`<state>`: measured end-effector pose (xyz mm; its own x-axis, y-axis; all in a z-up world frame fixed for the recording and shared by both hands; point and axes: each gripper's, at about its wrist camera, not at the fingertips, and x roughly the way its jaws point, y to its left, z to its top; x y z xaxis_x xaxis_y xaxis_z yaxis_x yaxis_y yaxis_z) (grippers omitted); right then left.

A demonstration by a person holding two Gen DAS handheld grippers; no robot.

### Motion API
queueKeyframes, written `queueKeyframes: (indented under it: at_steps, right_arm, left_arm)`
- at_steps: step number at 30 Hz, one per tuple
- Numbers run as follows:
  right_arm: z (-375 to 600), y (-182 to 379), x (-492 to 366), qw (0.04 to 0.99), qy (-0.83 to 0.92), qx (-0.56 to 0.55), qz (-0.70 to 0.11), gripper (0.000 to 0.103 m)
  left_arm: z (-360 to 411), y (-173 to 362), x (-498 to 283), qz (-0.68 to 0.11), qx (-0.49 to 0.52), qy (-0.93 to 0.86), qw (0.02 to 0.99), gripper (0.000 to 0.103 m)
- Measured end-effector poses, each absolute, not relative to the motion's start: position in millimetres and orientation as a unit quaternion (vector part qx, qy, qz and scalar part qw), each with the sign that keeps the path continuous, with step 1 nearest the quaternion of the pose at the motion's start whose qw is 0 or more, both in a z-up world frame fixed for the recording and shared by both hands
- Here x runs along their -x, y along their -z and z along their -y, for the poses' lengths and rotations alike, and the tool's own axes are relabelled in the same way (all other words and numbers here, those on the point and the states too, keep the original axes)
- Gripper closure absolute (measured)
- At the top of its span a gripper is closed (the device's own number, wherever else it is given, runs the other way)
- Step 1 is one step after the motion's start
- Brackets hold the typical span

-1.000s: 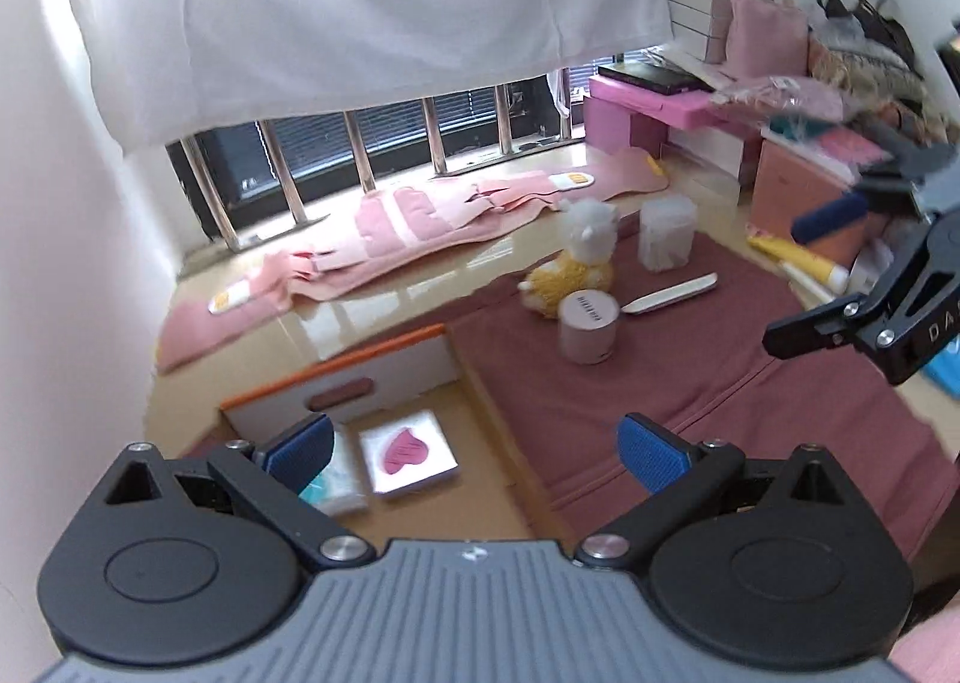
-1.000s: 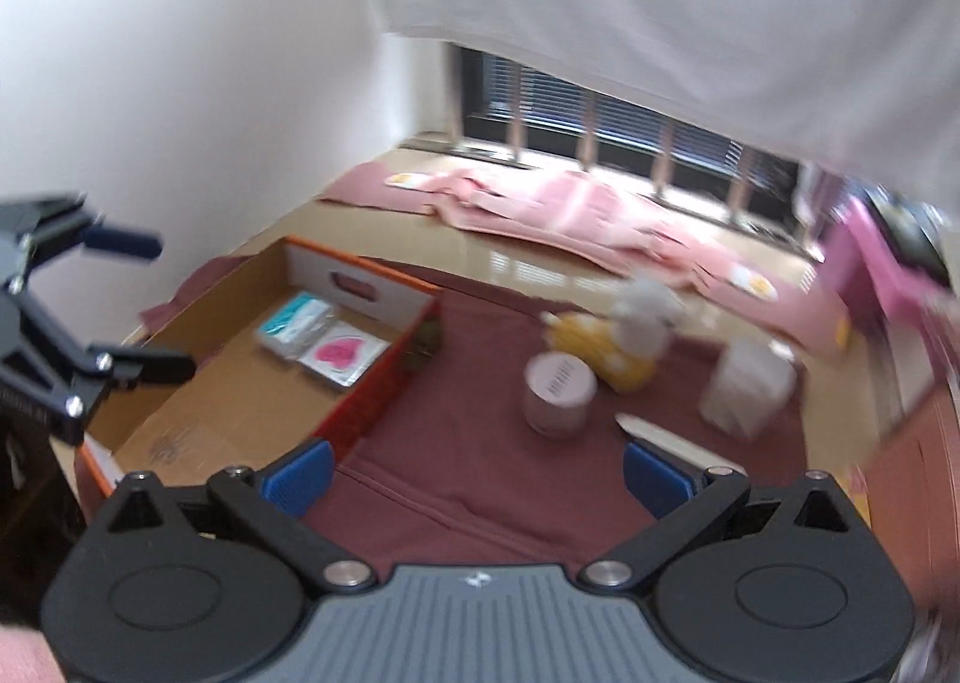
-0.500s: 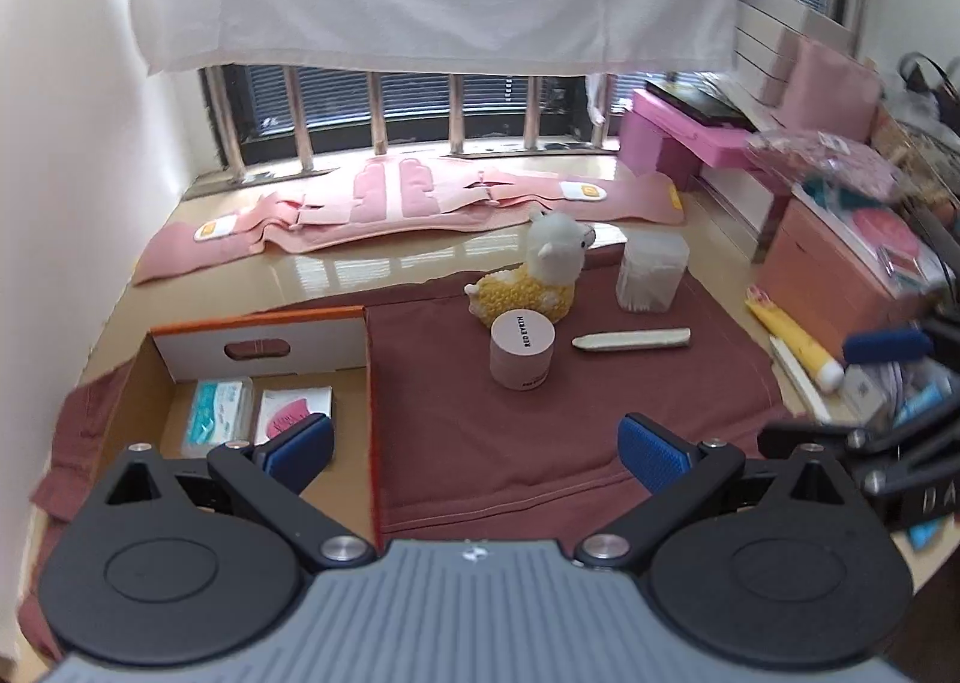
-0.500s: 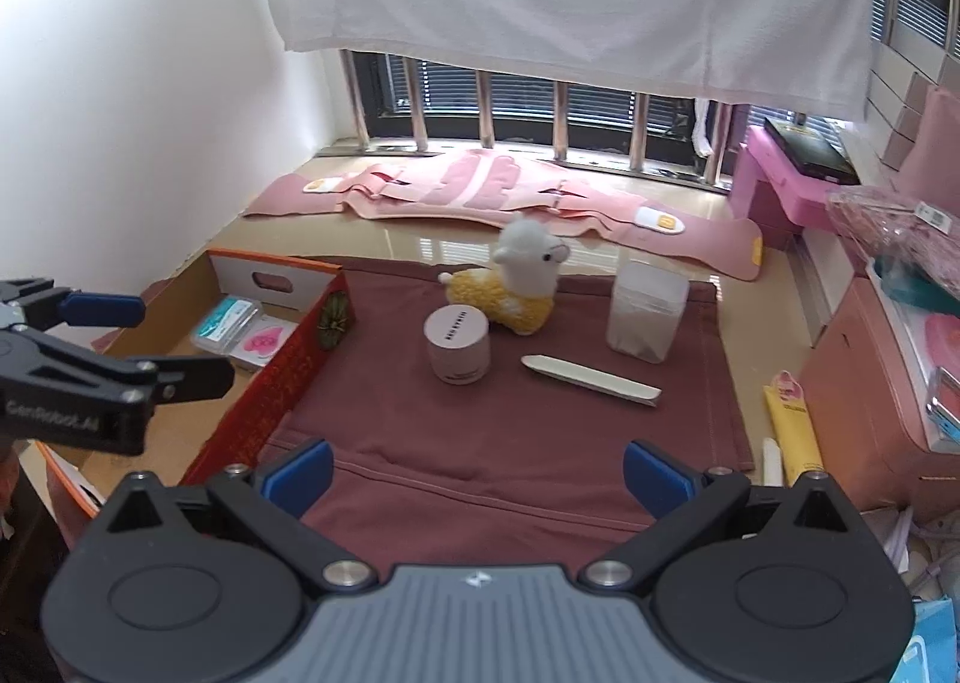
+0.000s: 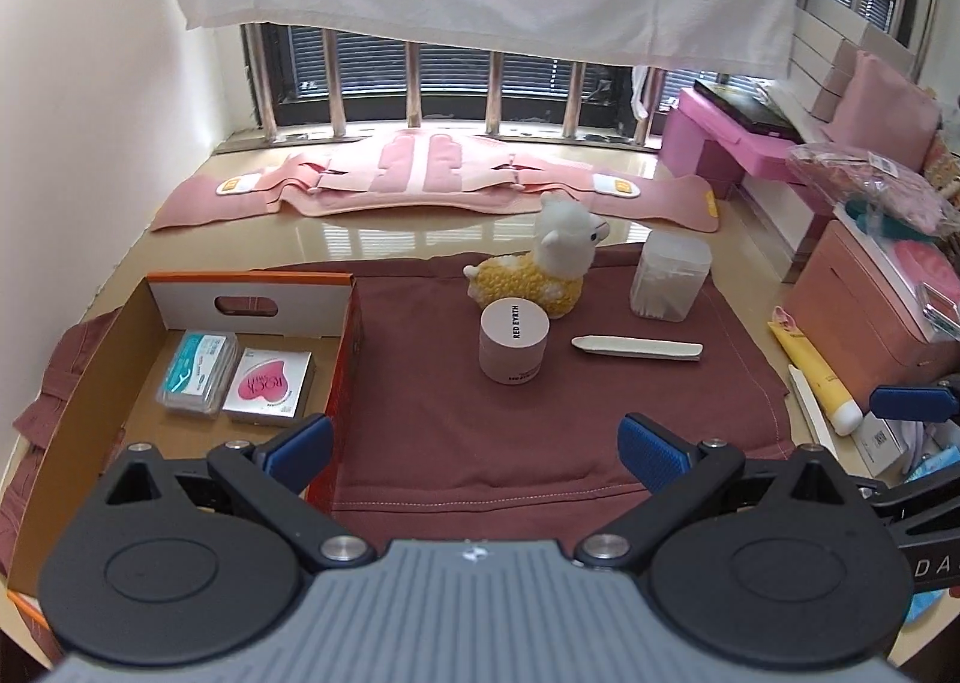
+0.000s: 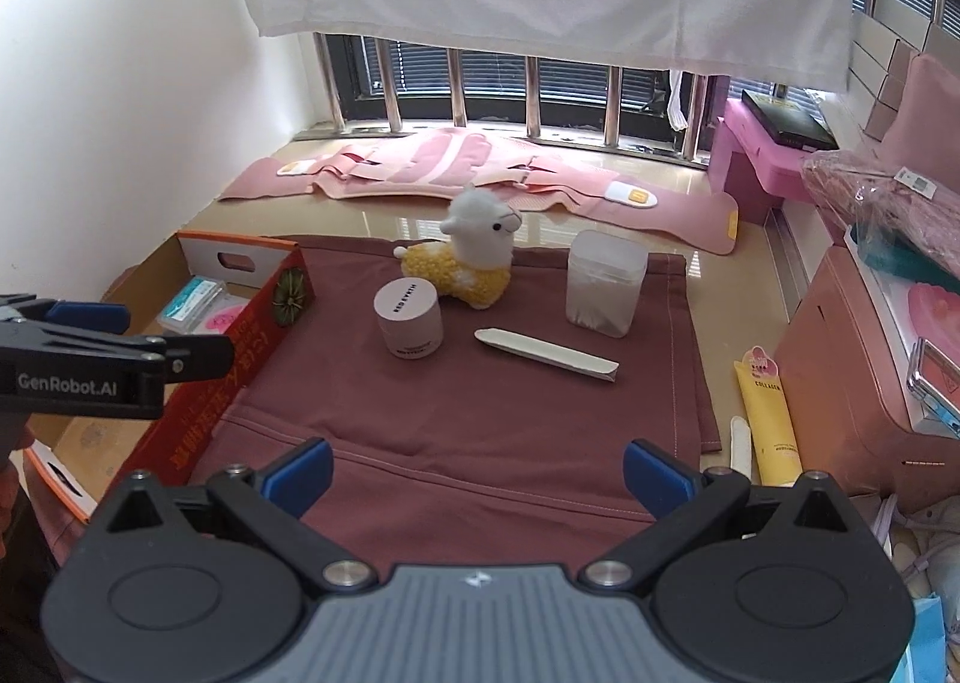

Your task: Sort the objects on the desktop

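Observation:
On the maroon cloth (image 5: 492, 431) stand a pink jar (image 5: 514, 342), a yellow-and-white alpaca plush (image 5: 540, 269), a clear cotton-swab box (image 5: 669, 282) and a flat cream nail file (image 5: 637, 348). The cardboard box (image 5: 108, 383) at left holds a teal floss pack (image 5: 198, 373) and a pink heart case (image 5: 268, 386). My left gripper (image 5: 474, 452) is open and empty, near the cloth's front edge. My right gripper (image 6: 477, 478) is open and empty too, further right. The same jar (image 6: 410, 318), plush (image 6: 471, 257) and file (image 6: 546, 354) show in the right wrist view.
A pink garment (image 5: 432, 185) lies under the barred window. Pink boxes (image 5: 864, 311) and clutter line the right side. A yellow tube (image 6: 768, 413) and a white stick (image 6: 739, 446) lie right of the cloth. A white wall stands at left.
Both grippers have swung round to face the cloth squarely and pulled back; the views have steadied. Both stay open and empty. The objects have not moved.

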<state>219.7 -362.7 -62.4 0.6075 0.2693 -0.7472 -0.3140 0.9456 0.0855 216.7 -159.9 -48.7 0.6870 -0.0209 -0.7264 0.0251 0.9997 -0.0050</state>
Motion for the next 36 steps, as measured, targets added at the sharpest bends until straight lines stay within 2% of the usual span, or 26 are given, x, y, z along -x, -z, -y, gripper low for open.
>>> queueKeyframes:
  at_steps: [15, 27, 33, 36]
  right_arm:
    - [377.1, 74.7, -252.8, 0.890, -0.186, 0.046, -0.413, 0.000]
    - [365.7, 102.6, -323.1, 0.845, -0.273, 0.206, -0.410, 0.000]
    - [353.4, 132.2, -364.5, 0.824, -0.295, 0.243, -0.418, 0.003]
    - [349.4, 145.7, -380.9, 0.816, -0.302, 0.255, -0.422, 0.008]
  left_arm:
    - [180.0, 57.0, -243.2, -0.402, -0.009, -0.002, 0.916, 0.000]
    - [199.5, 85.5, -314.6, -0.420, -0.062, 0.017, 0.905, 0.000]
    - [204.5, 114.1, -345.2, -0.434, -0.055, 0.008, 0.899, 0.000]
    - [206.1, 127.9, -358.0, -0.442, -0.053, 0.004, 0.895, 0.000]
